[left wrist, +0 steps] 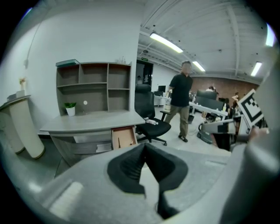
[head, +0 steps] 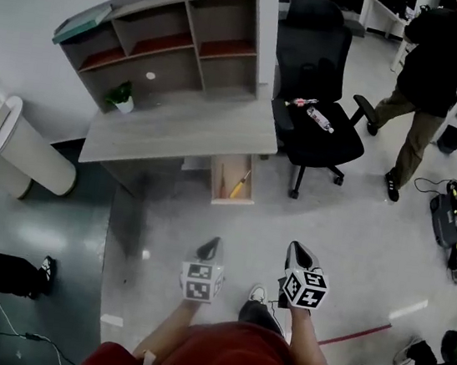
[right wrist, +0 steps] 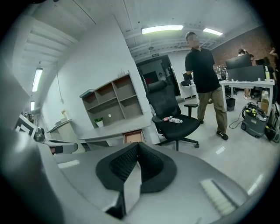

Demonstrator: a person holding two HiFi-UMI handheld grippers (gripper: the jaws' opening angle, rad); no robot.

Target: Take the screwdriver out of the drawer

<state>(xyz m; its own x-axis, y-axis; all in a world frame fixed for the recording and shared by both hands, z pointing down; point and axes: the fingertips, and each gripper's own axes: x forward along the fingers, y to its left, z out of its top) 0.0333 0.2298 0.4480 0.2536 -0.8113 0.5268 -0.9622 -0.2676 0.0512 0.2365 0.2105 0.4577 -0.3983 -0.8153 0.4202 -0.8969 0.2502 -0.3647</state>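
Observation:
The open wooden drawer point(head: 233, 179) sticks out from under the grey desk point(head: 177, 128). In it lies a yellow-handled screwdriver point(head: 239, 186). My left gripper point(head: 212, 242) and right gripper point(head: 295, 248) hover side by side over the floor, well short of the drawer and pointing towards it. Both are shut, with nothing between the jaws. In the left gripper view the drawer point(left wrist: 123, 137) shows just beyond the closed tips of the left gripper point(left wrist: 144, 147). In the right gripper view the drawer point(right wrist: 133, 137) sits right above the closed tips of the right gripper point(right wrist: 138, 145).
A black office chair point(head: 314, 122) with a bottle on its seat stands right of the drawer. A person point(head: 433, 75) stands at the far right, near a floor machine point(head: 452, 209). A shelf hutch point(head: 168, 38) and a potted plant point(head: 122, 97) are on the desk. A white rounded stand point(head: 22, 153) is at the left.

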